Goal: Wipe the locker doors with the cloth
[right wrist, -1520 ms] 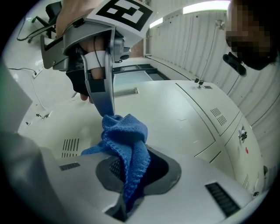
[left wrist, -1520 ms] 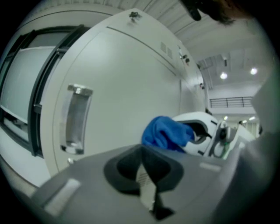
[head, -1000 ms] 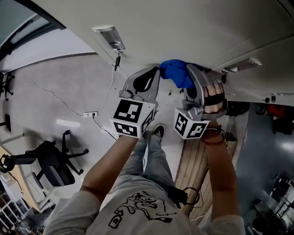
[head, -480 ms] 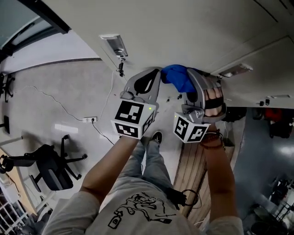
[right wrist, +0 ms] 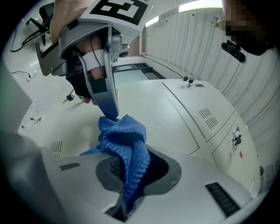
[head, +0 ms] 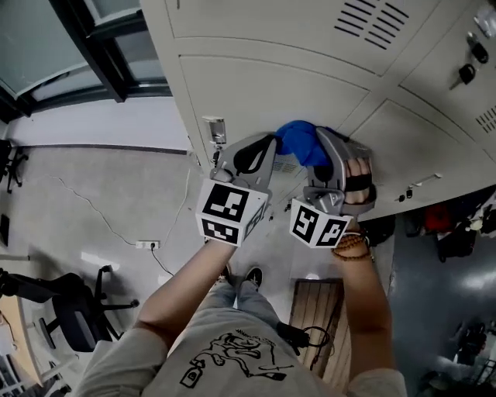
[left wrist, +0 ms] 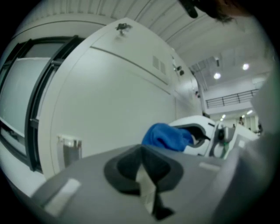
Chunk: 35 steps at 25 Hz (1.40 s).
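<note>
The blue cloth (right wrist: pixel 124 144) is clamped in the right claw (right wrist: pixel 127 192). One fold is pinched between the jaws and the rest bunches into a wad beyond the tips, probably so that soft fabric rather than hard plastic meets the metal. In the head view the cloth (head: pixel 301 142) lies ahead of the right claw (head: pixel 314 151) against the pale locker doors (head: pixel 271 85), near the seam below a vented panel. Whether it presses on the door or sits just off it cannot be told. The left claw (head: pixel 267 147) is just beside the right one, its jaws together on nothing. In the right gripper view the left claw's narrow tip (right wrist: pixel 107 109) touches the top of the wad, seemingly to steady or tuck it. The person's hand (head: pixel 356 174) grips the right claw's handle behind its marker cube. Compared with a second ago, both claws keep almost the same pose and the cloth stays in the right one. The head view has lifted, though. Where only plain panel showed beyond the claws, there are now door seams, vents (head: pixel 370 19) and hanging keys (head: pixel 467 72) above and to the right, and the office chair (head: pixel 74 314) sits lower in the picture.
</note>
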Each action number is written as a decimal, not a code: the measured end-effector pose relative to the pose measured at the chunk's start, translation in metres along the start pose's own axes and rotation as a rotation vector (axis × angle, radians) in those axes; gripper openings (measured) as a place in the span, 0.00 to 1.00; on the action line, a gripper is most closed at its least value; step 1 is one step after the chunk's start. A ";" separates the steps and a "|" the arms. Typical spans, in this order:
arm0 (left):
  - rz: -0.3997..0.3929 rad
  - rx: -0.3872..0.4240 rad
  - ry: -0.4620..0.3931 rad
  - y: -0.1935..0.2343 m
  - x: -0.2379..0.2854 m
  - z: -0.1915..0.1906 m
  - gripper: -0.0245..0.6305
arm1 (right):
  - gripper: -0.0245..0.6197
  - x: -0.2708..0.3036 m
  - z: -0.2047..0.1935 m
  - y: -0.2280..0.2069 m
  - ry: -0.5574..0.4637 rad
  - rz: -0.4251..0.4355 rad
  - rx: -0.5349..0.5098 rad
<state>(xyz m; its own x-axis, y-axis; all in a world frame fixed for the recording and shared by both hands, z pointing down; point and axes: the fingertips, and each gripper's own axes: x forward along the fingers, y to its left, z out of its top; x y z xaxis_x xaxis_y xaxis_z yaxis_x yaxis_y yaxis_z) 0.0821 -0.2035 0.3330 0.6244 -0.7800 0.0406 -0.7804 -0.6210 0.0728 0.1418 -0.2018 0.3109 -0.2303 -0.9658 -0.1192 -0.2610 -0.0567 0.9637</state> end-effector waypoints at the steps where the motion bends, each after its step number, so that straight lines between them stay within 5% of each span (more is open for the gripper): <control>1: -0.002 0.013 -0.018 -0.002 0.000 0.013 0.04 | 0.11 0.002 0.002 -0.013 -0.004 -0.017 -0.001; 8: -0.001 0.089 -0.137 -0.005 -0.005 0.088 0.04 | 0.11 0.014 0.022 -0.096 -0.033 -0.136 -0.012; 15: -0.002 0.104 -0.146 -0.007 -0.015 0.106 0.04 | 0.11 0.011 0.026 -0.113 -0.017 -0.130 0.090; 28: -0.029 0.056 -0.082 -0.007 -0.052 0.070 0.04 | 0.11 -0.038 0.046 -0.072 -0.050 0.165 0.939; 35: -0.032 0.003 -0.088 -0.015 -0.087 0.063 0.04 | 0.11 -0.084 0.058 -0.064 -0.055 0.194 1.262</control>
<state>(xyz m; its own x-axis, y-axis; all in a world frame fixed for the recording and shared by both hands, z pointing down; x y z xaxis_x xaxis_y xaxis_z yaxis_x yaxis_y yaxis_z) 0.0374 -0.1314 0.2660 0.6439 -0.7635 -0.0495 -0.7604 -0.6458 0.0694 0.1235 -0.1024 0.2449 -0.3945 -0.9180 -0.0415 -0.9174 0.3909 0.0753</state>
